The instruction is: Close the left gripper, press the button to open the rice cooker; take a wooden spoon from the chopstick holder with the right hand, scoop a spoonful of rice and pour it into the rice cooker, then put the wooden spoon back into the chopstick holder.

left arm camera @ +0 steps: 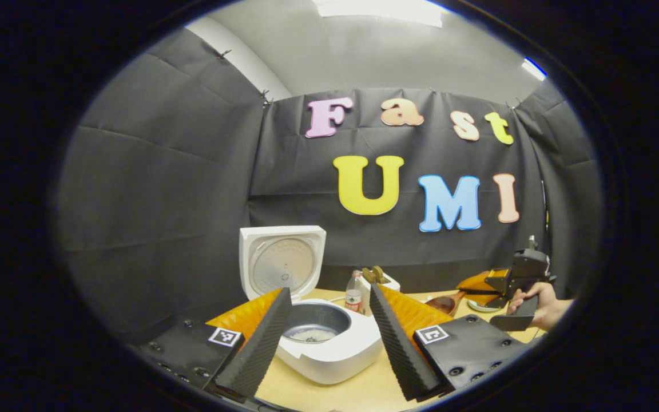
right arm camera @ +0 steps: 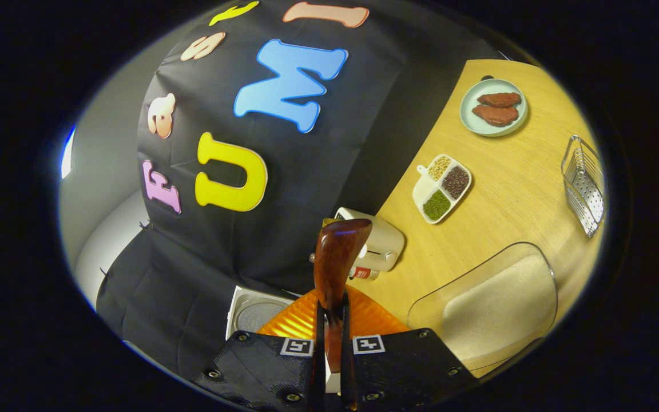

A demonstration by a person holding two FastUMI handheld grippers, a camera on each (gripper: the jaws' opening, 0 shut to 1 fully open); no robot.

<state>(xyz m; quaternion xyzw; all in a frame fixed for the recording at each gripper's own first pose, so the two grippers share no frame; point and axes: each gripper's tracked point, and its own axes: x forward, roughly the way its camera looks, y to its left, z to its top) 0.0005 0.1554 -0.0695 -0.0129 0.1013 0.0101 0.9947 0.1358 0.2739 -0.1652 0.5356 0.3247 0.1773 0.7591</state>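
A: We see the wooden spoon (right arm camera: 336, 269) clamped between the right gripper (right arm camera: 332, 320) fingers, its long axis running straight away from the camera, bowl end foremost.

B: Our left gripper (left arm camera: 329, 320) stands wide apart before the rice cooker (left arm camera: 329, 337), lid up. The bottle (left arm camera: 353, 293) label is too small to read.

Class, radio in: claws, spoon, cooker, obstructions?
Left claw open. Right claw shut on brown wooden spoon. White rice cooker lid up. Nothing blocking.

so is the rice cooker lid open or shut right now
Open: the lid stands upright behind the rice cooker, and the inner pot is exposed.
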